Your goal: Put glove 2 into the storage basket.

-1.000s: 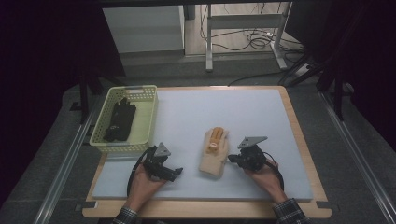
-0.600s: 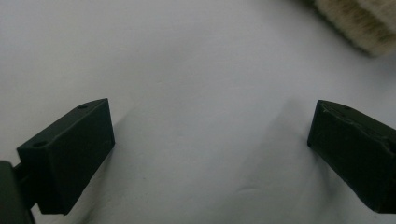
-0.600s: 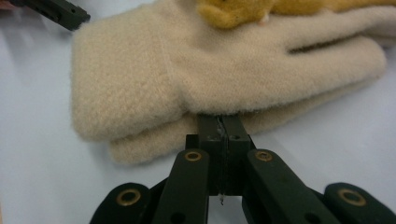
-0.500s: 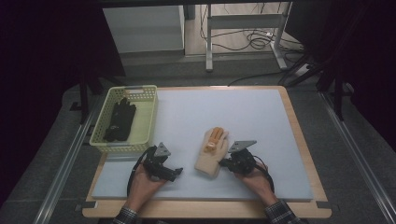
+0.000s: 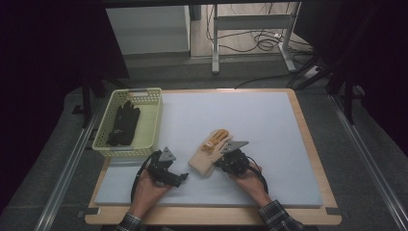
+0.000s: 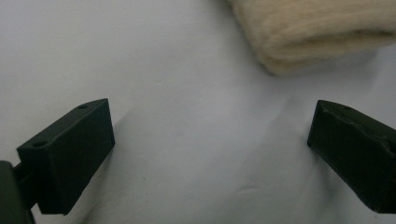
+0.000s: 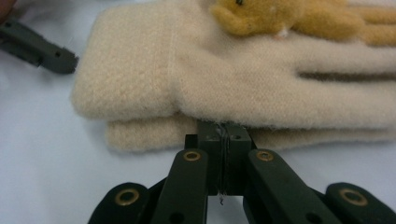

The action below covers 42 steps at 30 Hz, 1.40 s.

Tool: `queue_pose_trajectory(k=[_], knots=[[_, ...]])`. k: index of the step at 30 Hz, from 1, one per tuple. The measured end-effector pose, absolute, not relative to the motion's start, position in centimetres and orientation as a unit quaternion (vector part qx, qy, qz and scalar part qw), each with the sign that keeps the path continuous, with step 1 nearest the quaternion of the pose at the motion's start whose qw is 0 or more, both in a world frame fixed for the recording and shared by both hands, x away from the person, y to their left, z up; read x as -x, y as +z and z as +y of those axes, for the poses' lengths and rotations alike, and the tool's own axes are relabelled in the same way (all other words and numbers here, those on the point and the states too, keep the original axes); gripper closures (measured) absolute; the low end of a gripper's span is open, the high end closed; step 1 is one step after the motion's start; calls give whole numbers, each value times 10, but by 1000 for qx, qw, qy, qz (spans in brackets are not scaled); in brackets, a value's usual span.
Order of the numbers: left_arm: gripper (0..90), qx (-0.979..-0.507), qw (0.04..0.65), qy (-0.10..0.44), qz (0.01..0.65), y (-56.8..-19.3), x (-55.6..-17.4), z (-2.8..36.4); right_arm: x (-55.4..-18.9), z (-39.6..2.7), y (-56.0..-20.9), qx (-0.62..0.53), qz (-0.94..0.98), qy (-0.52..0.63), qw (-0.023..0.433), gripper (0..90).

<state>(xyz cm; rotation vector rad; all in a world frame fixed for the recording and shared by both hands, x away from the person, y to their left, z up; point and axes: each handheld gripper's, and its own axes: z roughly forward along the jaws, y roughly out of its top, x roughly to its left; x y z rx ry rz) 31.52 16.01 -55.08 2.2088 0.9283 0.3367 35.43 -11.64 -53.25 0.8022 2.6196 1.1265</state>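
At the far left, well away from both grippers, a yellow-green basket (image 5: 144,103) is sitting on the white mat (image 5: 269,125) with a pair of dark gloves (image 5: 123,125) lying inside it.

Next, the left gripper (image 5: 179,177) is resting low on the mat with its 2 jaws standing wide apart and nothing between them. In the left gripper view the folded cuff of the cream glove (image 6: 313,32) is lying just ahead of the jaws and a little to their right, apart from both.

Between the 2 grippers the cream glove (image 5: 210,153), with a small orange plush piece on its back, is lying flat on the mat. It looks doubled: the right gripper view is showing a 2nd cream layer under the top one.

The right gripper (image 5: 222,162) is pressing up against the glove's near long edge, beside the cuff. Its jaws are closed together, and a thin thread is running up the seam where they meet; whether they are pinching any of the fabric cannot be told.

The step in hand appears to be nudging or taking hold of the glove on its way to the basket. The next move is likely calling for the left gripper to be advancing onto the cuff and closing there, so both layers are lifting together.
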Motion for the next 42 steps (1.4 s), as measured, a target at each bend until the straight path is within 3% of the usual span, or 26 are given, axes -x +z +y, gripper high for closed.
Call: queue_pose_trajectory(k=[9, 28, 42], knots=[[7, -854, 353, 130, 359, -551, -315, 160, -358, -107, -535, -268, 878, 383, 102, 845], [26, -853, 355, 126, 362, -551, -316, 161, -349, -143, -506, -279, 869, 383, 141, 445], [54, -848, 356, 129, 370, -551, -315, 162, -350, -179, -499, -307, 856, 386, 158, 221]])
